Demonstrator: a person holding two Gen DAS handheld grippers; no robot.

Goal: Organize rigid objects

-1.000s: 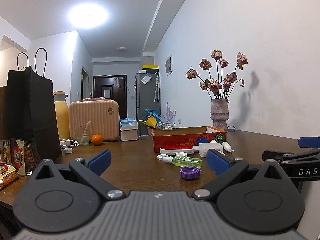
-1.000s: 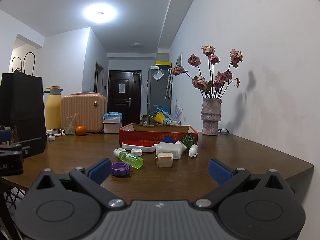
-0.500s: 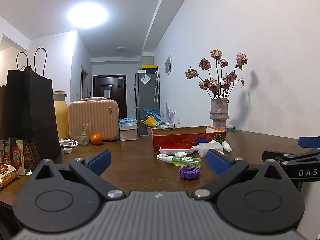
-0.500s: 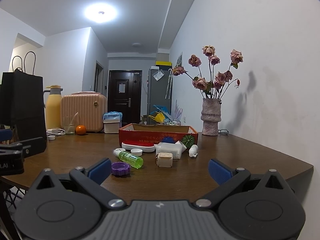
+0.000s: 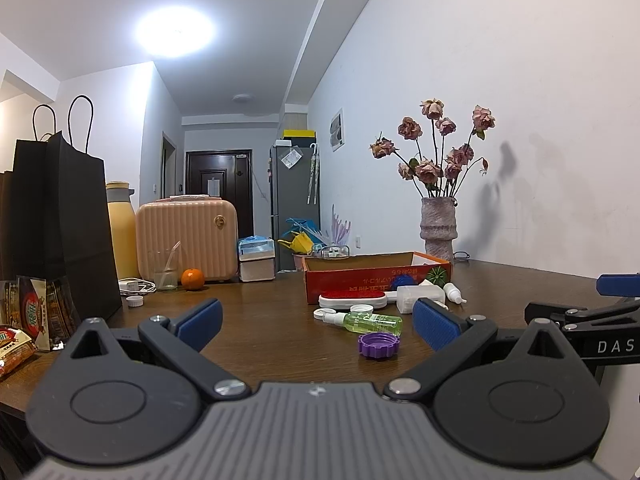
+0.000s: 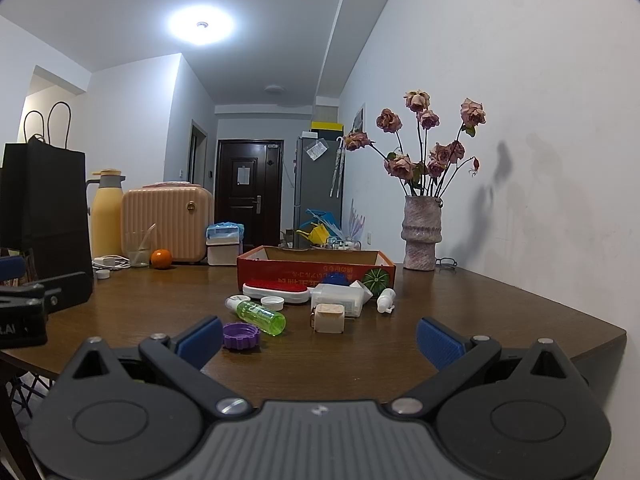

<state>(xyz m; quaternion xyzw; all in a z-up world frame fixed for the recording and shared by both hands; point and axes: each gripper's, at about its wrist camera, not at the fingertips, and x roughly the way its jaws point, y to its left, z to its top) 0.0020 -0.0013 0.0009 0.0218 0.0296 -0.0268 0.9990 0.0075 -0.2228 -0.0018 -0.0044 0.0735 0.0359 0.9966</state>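
Both grippers, left (image 5: pixel 316 318) and right (image 6: pixel 318 338), unmoved over the last second, jaws apart and empty, at the table's (image 6: pixel 480 320) near edge; beyond, cap (image 6: pixel 241 335), bottle (image 6: pixel 260 314) and cube (image 6: pixel 329 318) lie loose before the box (image 6: pixel 316 270): sorting not begun.

Tall black paper bag (image 5: pixel 64 216) stands at table's left. Ribbed peach hard-shell case (image 5: pixel 187 238), small orange fruit (image 5: pixel 193 278) in front; textured vase of dried roses (image 6: pixel 421 233) by wall.
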